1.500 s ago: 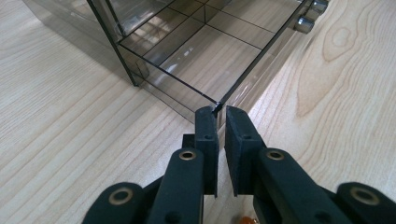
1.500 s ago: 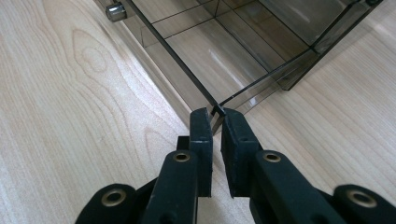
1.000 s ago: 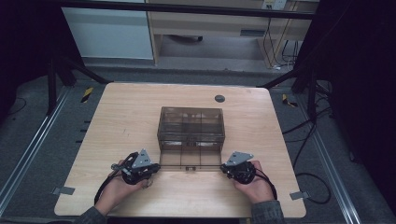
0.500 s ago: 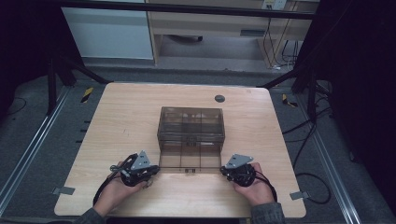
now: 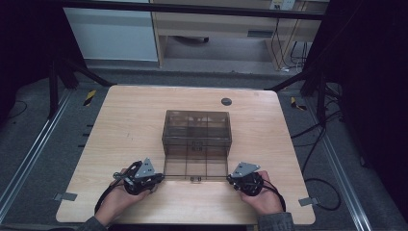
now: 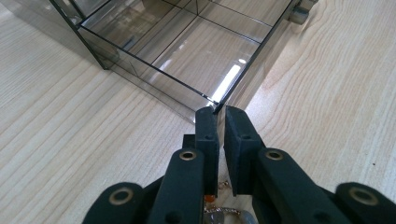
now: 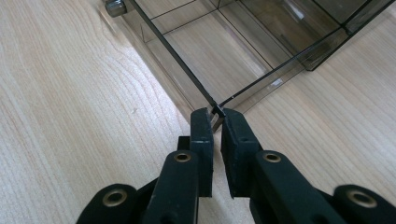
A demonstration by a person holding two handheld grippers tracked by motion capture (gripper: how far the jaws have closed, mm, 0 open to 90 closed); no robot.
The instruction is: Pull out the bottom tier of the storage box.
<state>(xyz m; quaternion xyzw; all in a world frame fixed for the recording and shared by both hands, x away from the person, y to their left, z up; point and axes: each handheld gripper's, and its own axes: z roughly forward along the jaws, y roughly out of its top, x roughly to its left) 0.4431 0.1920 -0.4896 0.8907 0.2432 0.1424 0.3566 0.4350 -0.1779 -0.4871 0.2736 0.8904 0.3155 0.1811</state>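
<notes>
My left gripper (image 5: 155, 178) is pinched on the near-left corner of the smoky clear drawer (image 5: 195, 166), pulled out of its organizer box (image 5: 196, 126) mid-table; right gripper (image 5: 233, 179) pinched on the near-right corner. I'd move both evenly, no skew.

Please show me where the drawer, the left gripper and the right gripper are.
drawer (image 5: 195, 167): high view, its clear floor.
left gripper (image 6: 220, 112): left gripper view, between the fingertips.
right gripper (image 7: 217, 113): right gripper view, between the fingertips.
</notes>
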